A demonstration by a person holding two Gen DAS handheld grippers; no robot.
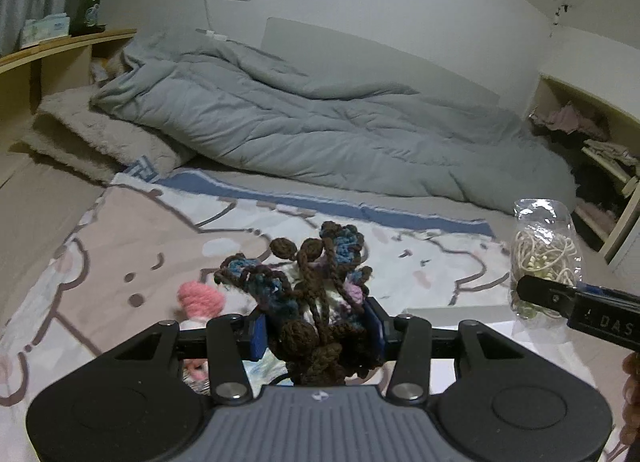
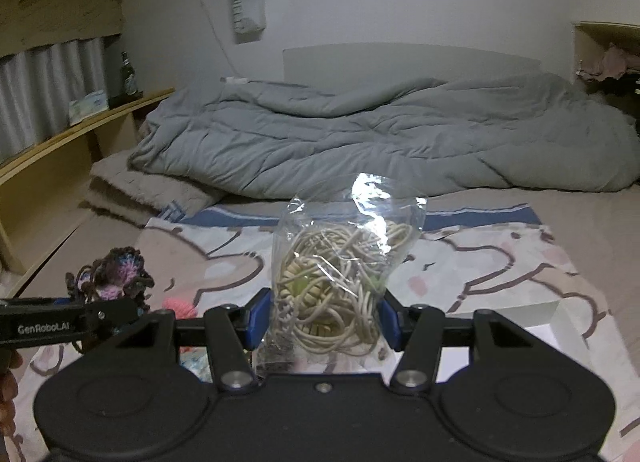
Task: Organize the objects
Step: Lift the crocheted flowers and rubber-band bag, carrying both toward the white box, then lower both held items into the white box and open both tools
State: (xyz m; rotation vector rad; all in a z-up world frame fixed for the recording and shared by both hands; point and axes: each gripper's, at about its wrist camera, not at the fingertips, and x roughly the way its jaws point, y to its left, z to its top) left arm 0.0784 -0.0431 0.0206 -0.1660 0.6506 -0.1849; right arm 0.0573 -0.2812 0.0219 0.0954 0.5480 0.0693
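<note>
Clamped in the right gripper (image 2: 324,322), a clear plastic bag (image 2: 340,262) holds tangled cream cord. Left gripper (image 1: 318,328) pinches a crocheted yarn piece (image 1: 316,290).

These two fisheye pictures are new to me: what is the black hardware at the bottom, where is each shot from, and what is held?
Each picture comes from a camera on a handheld two-finger gripper, looking forward along its fingers; a person carries one in each hand.

Left wrist view: the left gripper is closed on a brown and blue crochet piece.

Right wrist view: the right gripper is closed on a clear bag of beige cord.

Below lies a cartoon-print blanket on a bed, with a pink yarn item and a white box on it. A grey duvet lies behind.
</note>
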